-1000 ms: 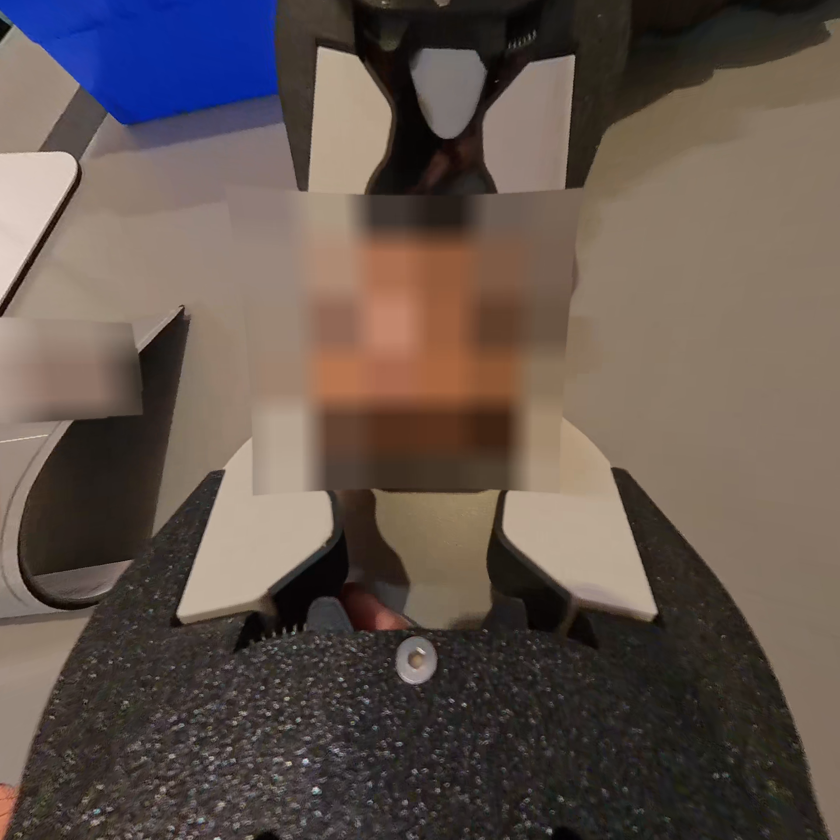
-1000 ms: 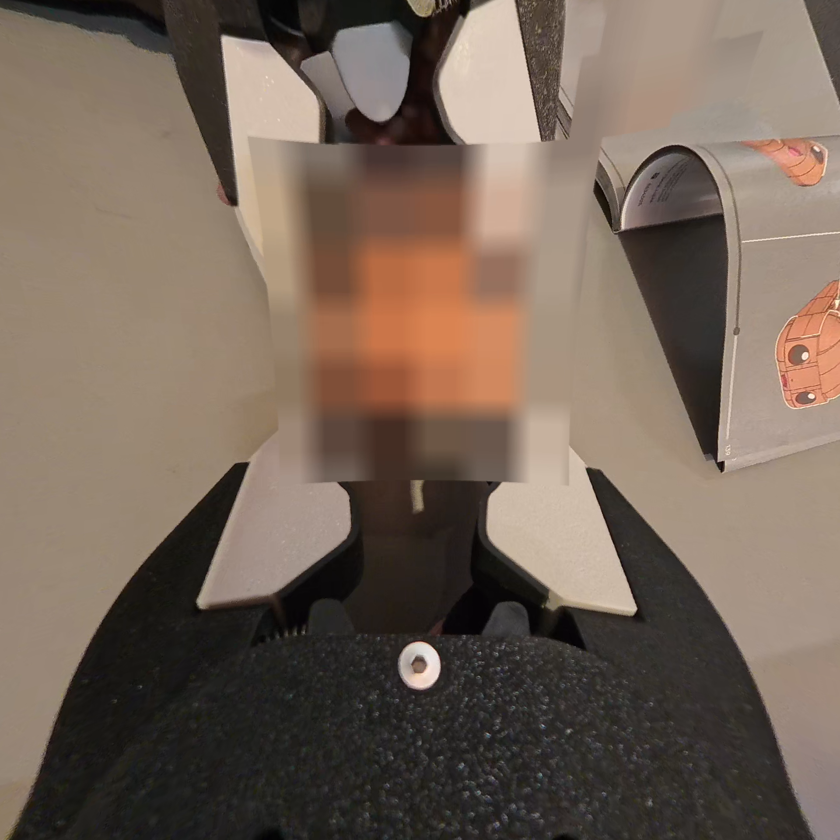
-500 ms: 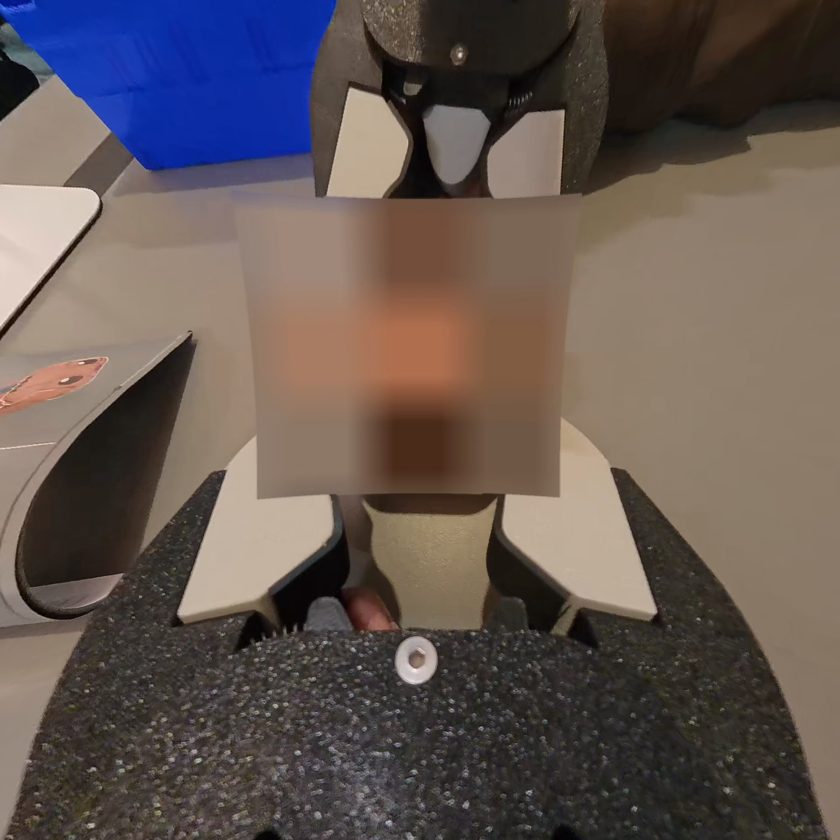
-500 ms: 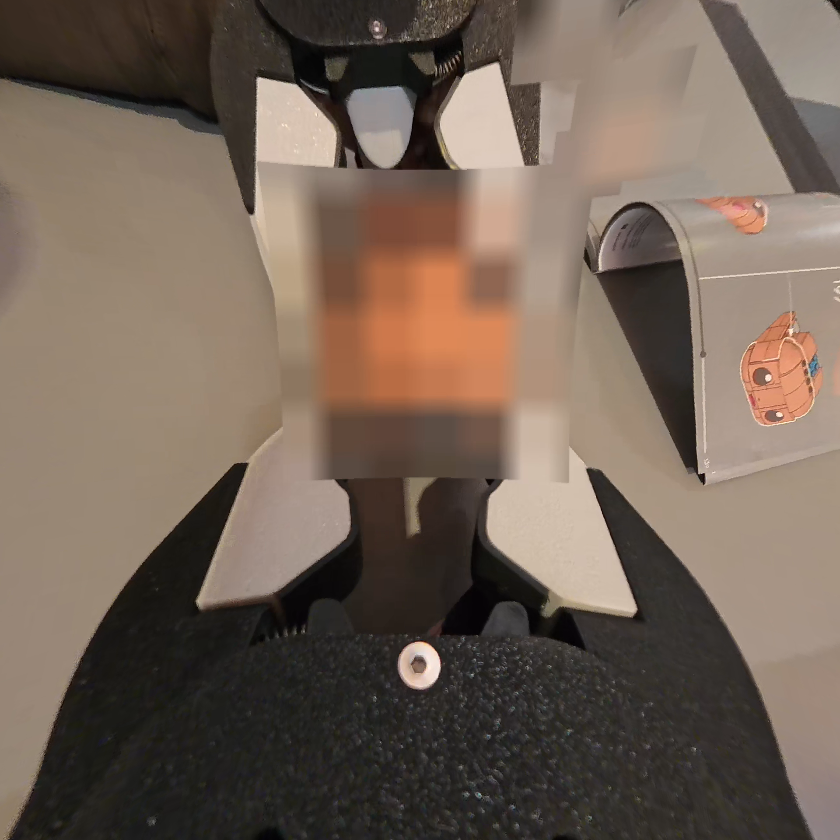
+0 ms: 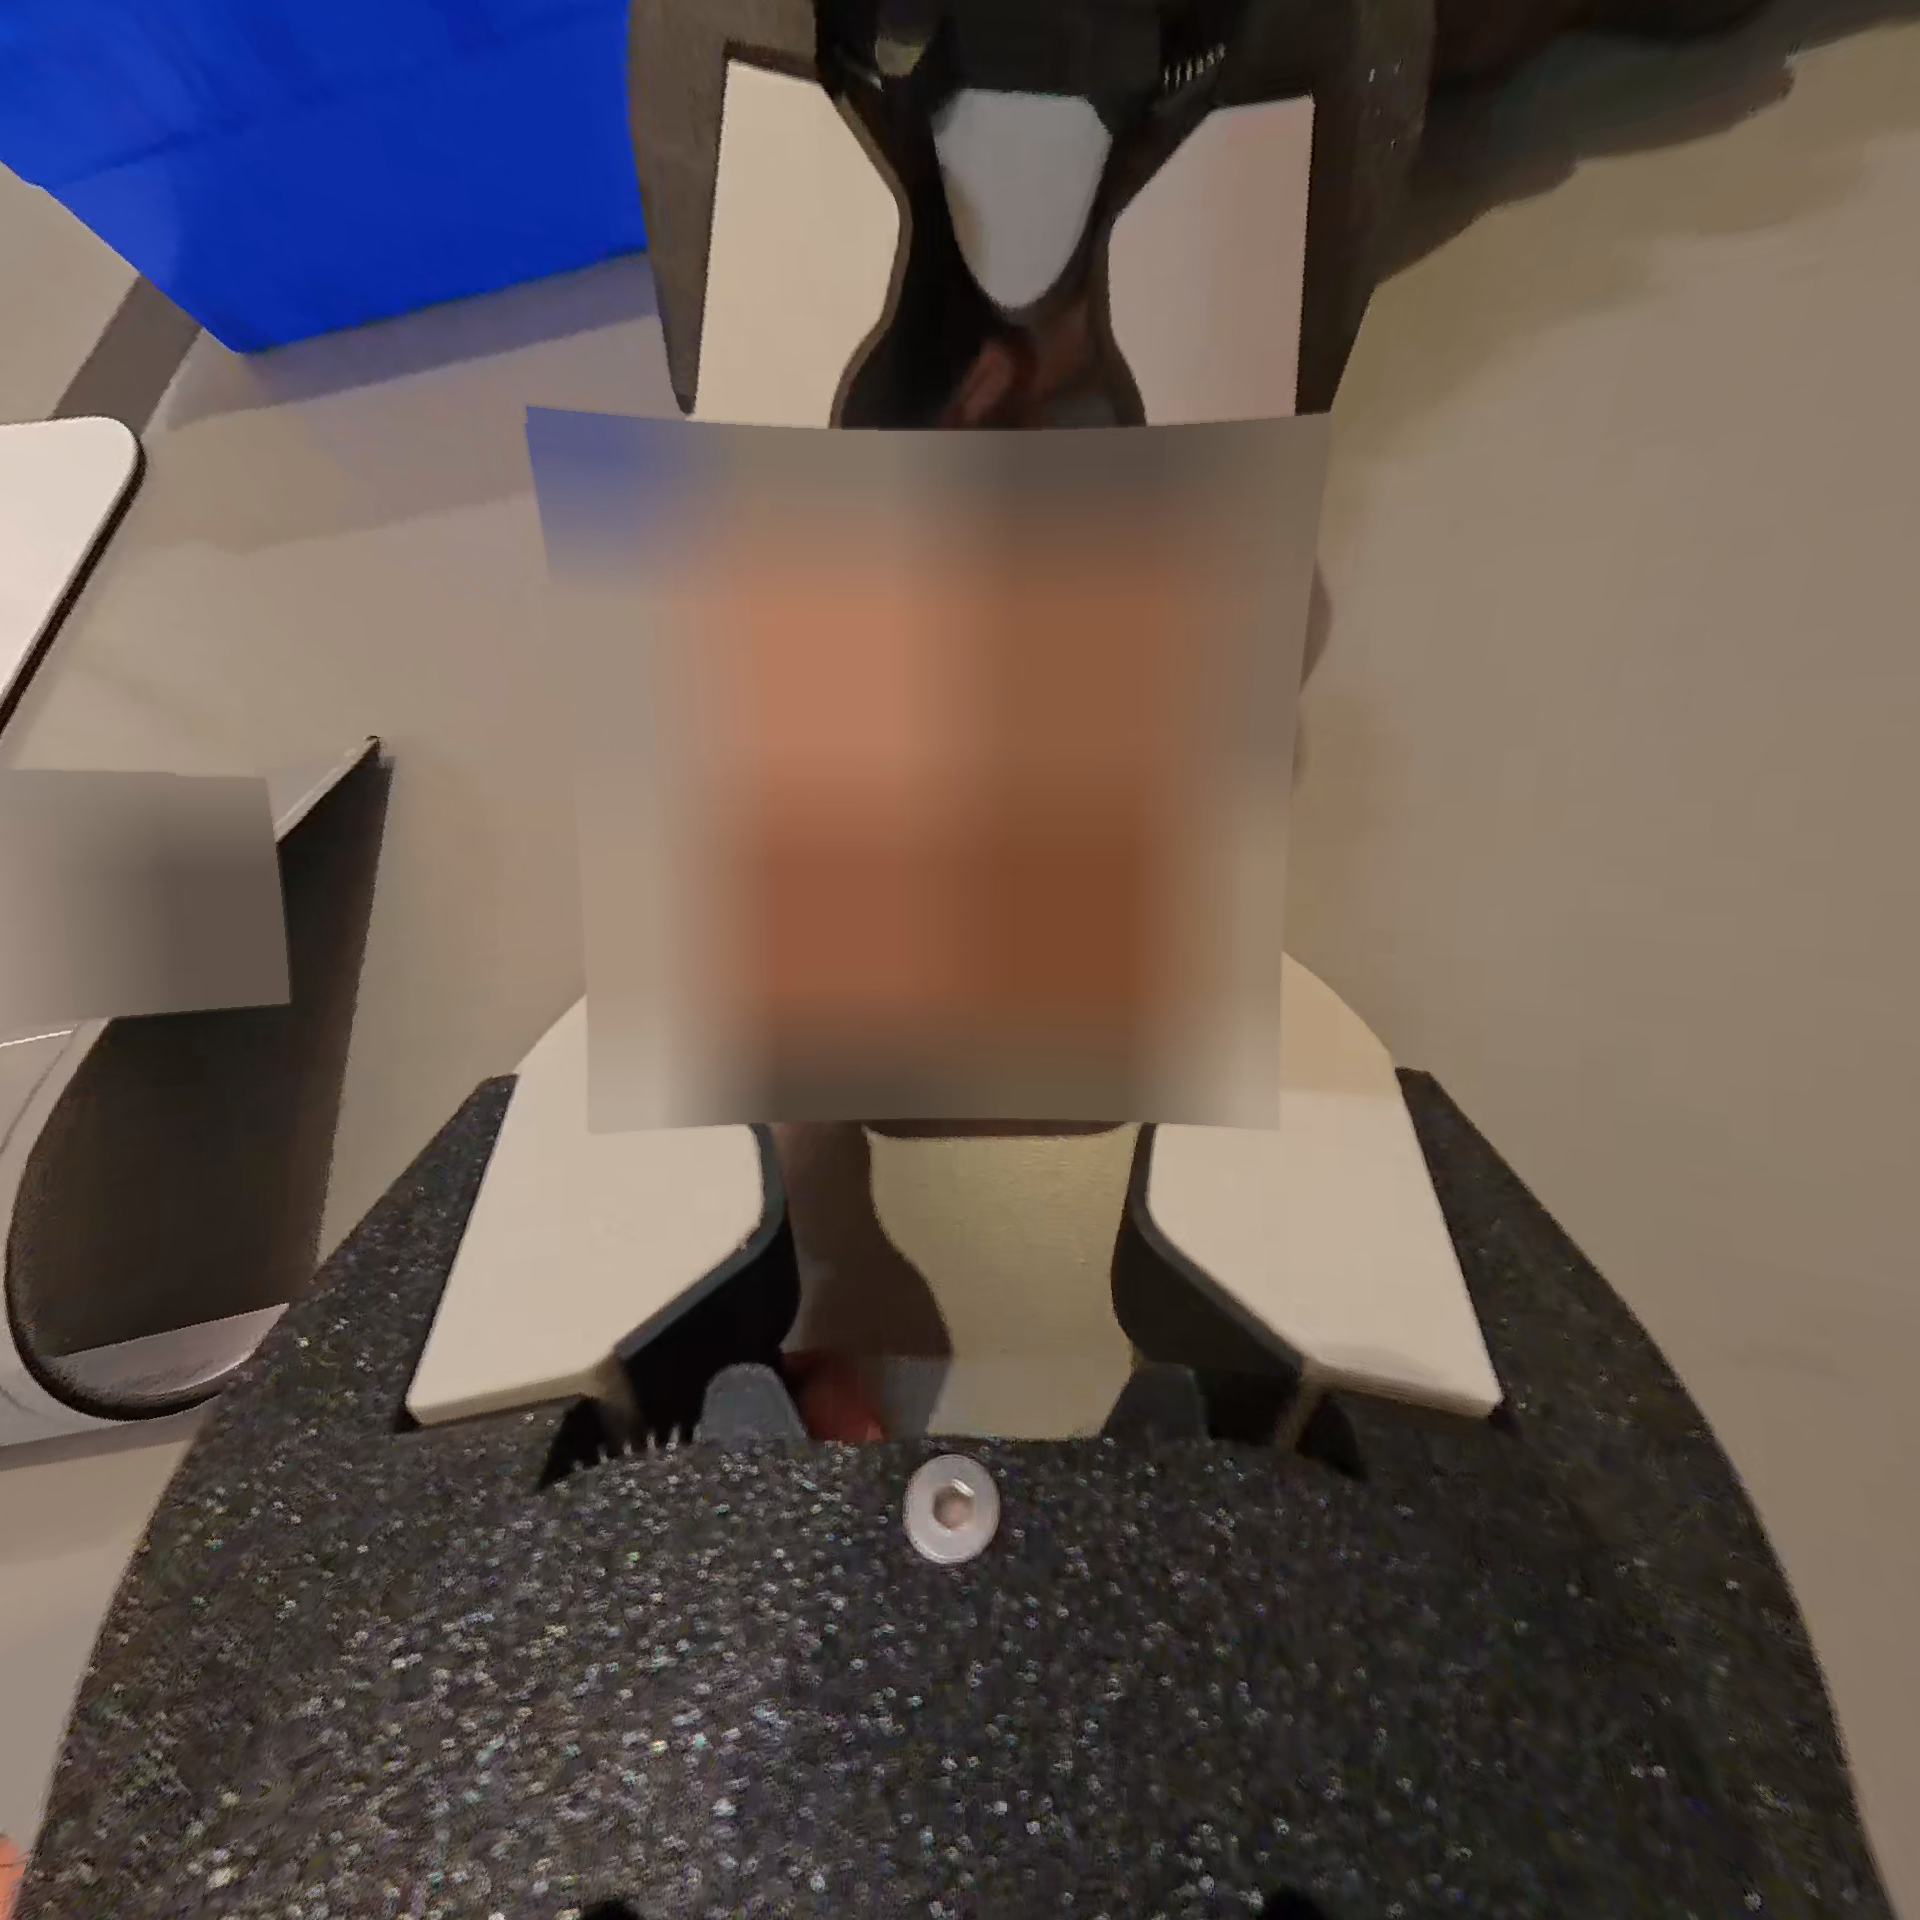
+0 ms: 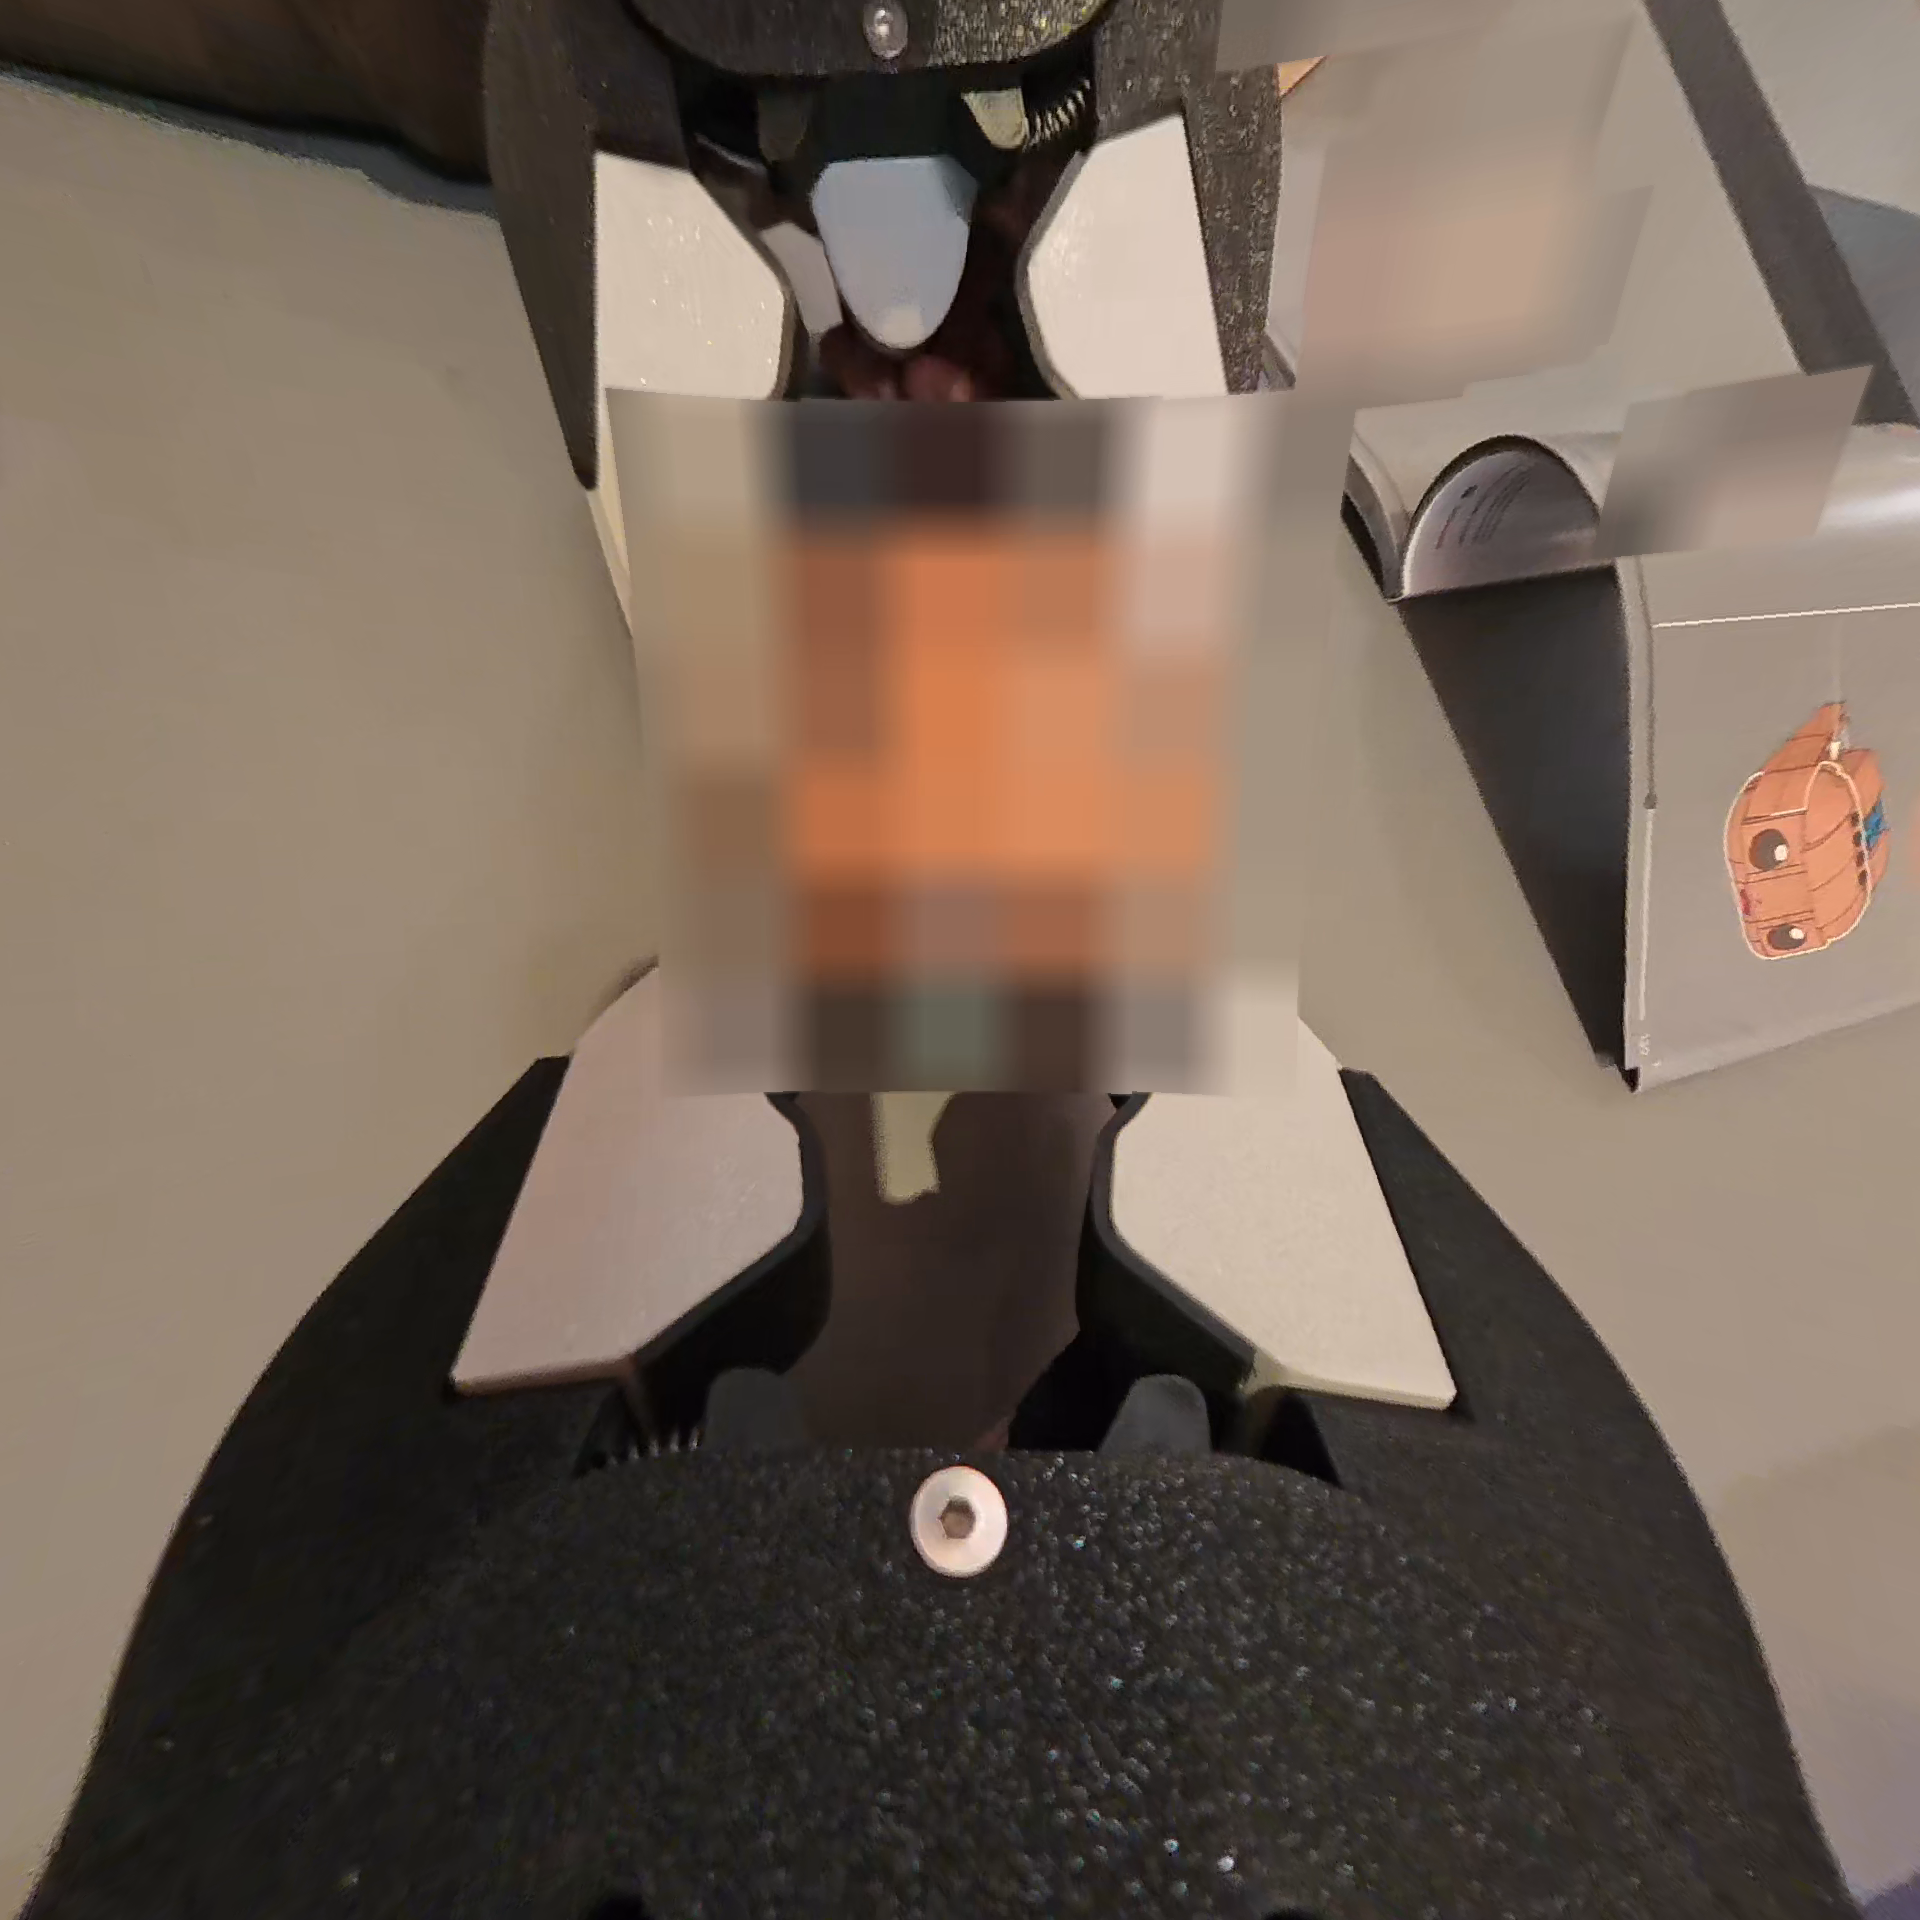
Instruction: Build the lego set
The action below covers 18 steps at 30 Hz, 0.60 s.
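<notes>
At mid-frame in both views the left gripper (image 5: pixel 935 1049) and right gripper (image 5: pixel 992 447) point nose to nose above a beige table (image 5: pixel 1621 852). The lego build (image 5: pixel 935 831) lies between them. It shows only as an orange-brown smear, too blurred to make out.

Both pairs of fingertips run into that same obscured patch. I cannot tell how far either tool is open, nor whether either has hold of the build. Only the white finger bases (image 5: pixel 582 1268) show, with a gap between them.

In the right wrist view the right gripper (image 6: pixel 956 1049) fills the lower frame and the left gripper (image 6: pixel 935 416) hangs at the top.

A curled grey booklet (image 6: pixel 1766 727) bearing an orange figure lies at right on the table, apart from the tools. In the left wrist view it sits at lower left (image 5: pixel 187 1195). A blue box (image 5: pixel 312 156) fills the upper left.
</notes>
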Motion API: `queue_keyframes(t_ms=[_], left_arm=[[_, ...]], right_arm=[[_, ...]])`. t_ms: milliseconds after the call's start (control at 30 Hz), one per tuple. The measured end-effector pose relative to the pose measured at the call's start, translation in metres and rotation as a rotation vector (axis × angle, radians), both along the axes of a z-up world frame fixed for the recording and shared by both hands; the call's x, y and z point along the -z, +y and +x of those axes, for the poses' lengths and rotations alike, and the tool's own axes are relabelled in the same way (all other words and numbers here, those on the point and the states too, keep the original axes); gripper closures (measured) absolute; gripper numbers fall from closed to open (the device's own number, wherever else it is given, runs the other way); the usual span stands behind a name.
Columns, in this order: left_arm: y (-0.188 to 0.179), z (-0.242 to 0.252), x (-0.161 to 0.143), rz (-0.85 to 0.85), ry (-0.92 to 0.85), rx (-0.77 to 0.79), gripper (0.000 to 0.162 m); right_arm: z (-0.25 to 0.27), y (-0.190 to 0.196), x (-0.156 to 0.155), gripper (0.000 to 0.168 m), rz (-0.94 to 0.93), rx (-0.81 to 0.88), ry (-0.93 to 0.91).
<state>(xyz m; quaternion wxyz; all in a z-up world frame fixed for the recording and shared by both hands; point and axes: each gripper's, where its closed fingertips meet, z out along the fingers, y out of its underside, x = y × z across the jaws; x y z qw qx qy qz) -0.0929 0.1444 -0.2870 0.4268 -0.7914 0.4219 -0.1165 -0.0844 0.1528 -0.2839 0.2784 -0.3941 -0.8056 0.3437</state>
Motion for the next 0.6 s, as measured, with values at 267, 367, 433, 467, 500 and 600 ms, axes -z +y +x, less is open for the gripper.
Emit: queue_keyframes(t_ms=[267, 367, 433, 467, 500, 600], left_arm=[[-0.005, -0.005, 0.001, 0.005, 0.015, 0.025, 0.087], [-0.010, -0.011, -0.006, 0.010, 0.006, 0.039, 0.084], [-0.010, -0.010, -0.020, 0.044, -0.041, 0.049, 0.080], [-0.011, -0.007, -0.028, 0.065, -0.072, 0.057, 0.080], [-0.011, -0.003, -0.036, 0.086, -0.098, 0.068, 0.081], [-0.009, 0.006, -0.041, 0.122, -0.067, 0.087, 0.087]], right_arm=[[0.001, -0.002, 0.003, 0.112, -0.005, 0.015, -0.035], [0.001, -0.002, 0.003, 0.112, -0.014, 0.024, -0.038], [0.000, -0.003, 0.003, 0.112, -0.013, 0.026, -0.038], [0.000, -0.003, 0.003, 0.112, -0.013, 0.026, -0.038], [0.000, -0.004, 0.003, 0.112, -0.013, 0.026, -0.039], [0.000, -0.005, 0.003, 0.112, -0.007, 0.024, -0.036]])
